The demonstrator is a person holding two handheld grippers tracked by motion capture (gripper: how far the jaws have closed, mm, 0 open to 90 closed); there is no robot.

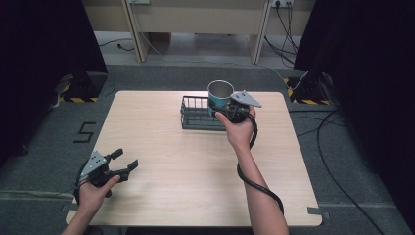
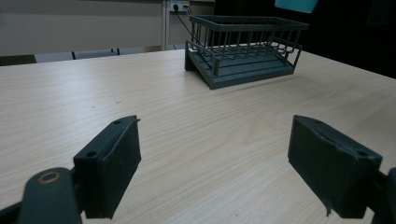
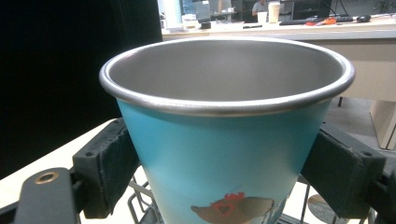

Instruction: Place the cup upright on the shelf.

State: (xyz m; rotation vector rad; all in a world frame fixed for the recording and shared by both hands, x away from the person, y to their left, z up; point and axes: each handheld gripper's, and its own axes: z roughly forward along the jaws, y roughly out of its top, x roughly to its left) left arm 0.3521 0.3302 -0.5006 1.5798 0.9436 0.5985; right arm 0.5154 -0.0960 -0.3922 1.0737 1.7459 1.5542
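Surface: pale wood-grain surface [image 1: 195, 166] on grey carpet, with dark curtains at both sides and desk legs at the far wall.
Rack: dark wire rack [image 1: 198, 113] near the far edge of the surface, right of centre; the left gripper view shows it [image 2: 243, 46] well ahead of that gripper.
Cup: blue cup [image 1: 219, 96] with a steel rim and bare metal inside, upright, held over the right end of the rack; I cannot tell whether it touches the wires.
Right gripper: right gripper [image 1: 230, 108] with its fingers [image 3: 105, 163] pinching the cup [image 3: 224, 154] on both sides, below the rim.
Left gripper: left gripper [image 1: 123, 163] low at the near left corner, fingers [image 2: 114, 165] spread wide with nothing between them, pointing toward the rack.
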